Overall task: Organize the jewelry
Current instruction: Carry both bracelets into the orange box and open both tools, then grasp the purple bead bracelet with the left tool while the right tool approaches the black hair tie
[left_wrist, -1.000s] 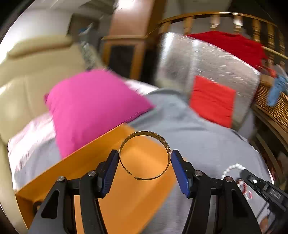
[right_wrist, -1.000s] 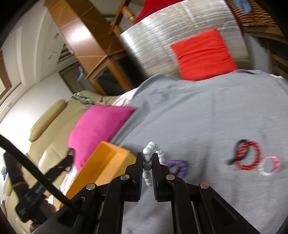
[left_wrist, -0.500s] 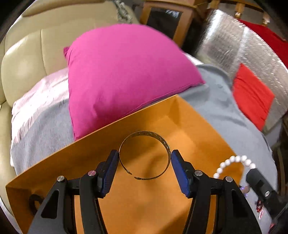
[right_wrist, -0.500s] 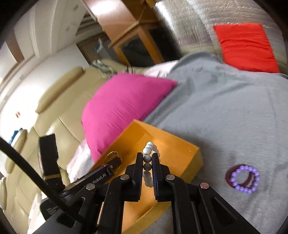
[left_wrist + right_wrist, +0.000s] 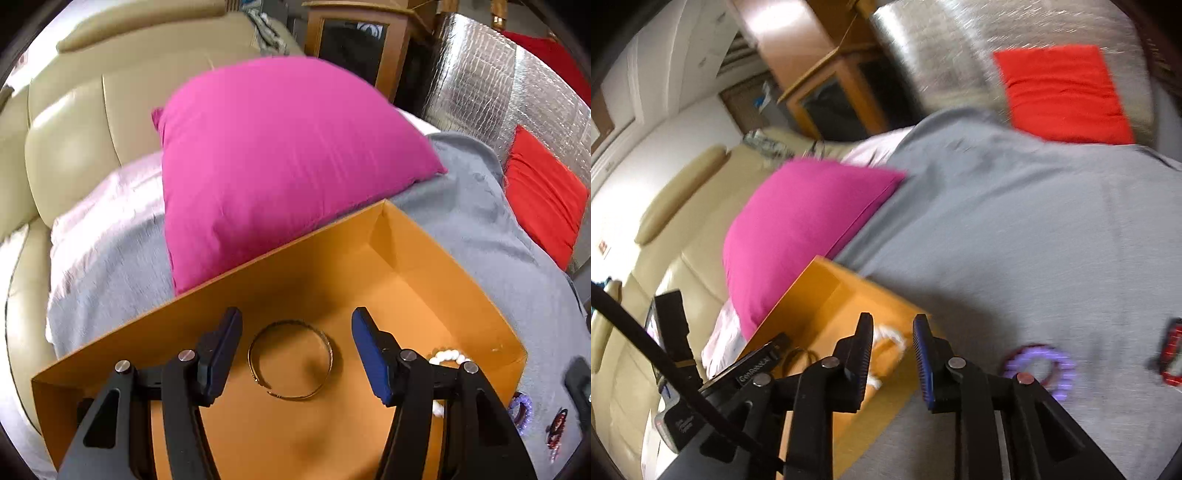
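An orange box (image 5: 436,291) sits on a grey blanket (image 5: 480,229). A gold bangle (image 5: 290,360) lies on the box floor, between and below the fingers of my left gripper (image 5: 297,350), which is open and empty. A white bead bracelet (image 5: 448,357) lies in the box at the right. In the right wrist view my right gripper (image 5: 892,352) is open over the box (image 5: 831,295), with the white bracelet (image 5: 890,338) under it and the bangle (image 5: 799,358) to its left.
A pink pillow (image 5: 280,158) leans behind the box against a cream sofa (image 5: 74,122). A purple bead bracelet (image 5: 1039,369) and a red one (image 5: 1172,350) lie on the blanket (image 5: 1015,229) right of the box. A red cushion (image 5: 1063,92) sits against a silver panel.
My left gripper opened and the gold bangle dropped onto the box floor. My right gripper opened and the white bead bracelet now lies in the box.
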Motion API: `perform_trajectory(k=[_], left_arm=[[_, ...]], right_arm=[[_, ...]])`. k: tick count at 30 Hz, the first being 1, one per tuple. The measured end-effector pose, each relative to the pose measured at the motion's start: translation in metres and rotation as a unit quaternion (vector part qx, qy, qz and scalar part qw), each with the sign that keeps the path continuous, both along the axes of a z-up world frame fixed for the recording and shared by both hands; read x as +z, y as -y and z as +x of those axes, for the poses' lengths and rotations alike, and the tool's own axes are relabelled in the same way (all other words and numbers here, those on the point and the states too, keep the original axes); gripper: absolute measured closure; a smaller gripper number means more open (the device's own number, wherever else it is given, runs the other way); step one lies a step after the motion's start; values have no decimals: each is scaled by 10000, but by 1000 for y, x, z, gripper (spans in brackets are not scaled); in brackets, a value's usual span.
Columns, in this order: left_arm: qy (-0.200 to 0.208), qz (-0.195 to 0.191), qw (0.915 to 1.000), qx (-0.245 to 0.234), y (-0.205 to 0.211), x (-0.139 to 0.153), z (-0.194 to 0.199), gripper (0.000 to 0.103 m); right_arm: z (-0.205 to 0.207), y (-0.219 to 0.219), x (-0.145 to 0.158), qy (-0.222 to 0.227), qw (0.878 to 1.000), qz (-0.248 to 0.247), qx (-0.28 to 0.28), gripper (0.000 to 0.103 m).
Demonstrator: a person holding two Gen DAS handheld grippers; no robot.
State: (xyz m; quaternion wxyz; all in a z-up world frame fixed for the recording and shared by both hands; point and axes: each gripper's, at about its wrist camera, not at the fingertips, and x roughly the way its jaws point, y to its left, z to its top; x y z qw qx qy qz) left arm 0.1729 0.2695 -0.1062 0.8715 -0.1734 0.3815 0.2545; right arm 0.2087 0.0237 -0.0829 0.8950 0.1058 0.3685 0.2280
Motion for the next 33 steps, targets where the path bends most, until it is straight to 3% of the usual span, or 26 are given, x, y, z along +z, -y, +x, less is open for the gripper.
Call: perform_trajectory(k=[5, 10, 19, 25, 33], left_arm=[[198, 395, 9989, -166, 20, 12, 1, 41], [517, 895, 9939, -378, 48, 29, -4, 41], [939, 1741, 9753, -980, 107, 48, -8, 39], [975, 1897, 9670, -1396, 143, 48, -3, 37], [852, 1974, 9572, -1937, 180, 37, 4, 37]], right_arm=[[-20, 64, 8, 51, 9982, 215, -559, 79], [-39, 121, 2, -131, 9937, 132, -1107, 79], [-50, 234, -2, -479, 9682, 604, -2378, 79], [-48, 267, -21, -941, 9583, 767, -2586, 79], [-49, 289, -35, -1153, 9550, 1057, -2519, 79]])
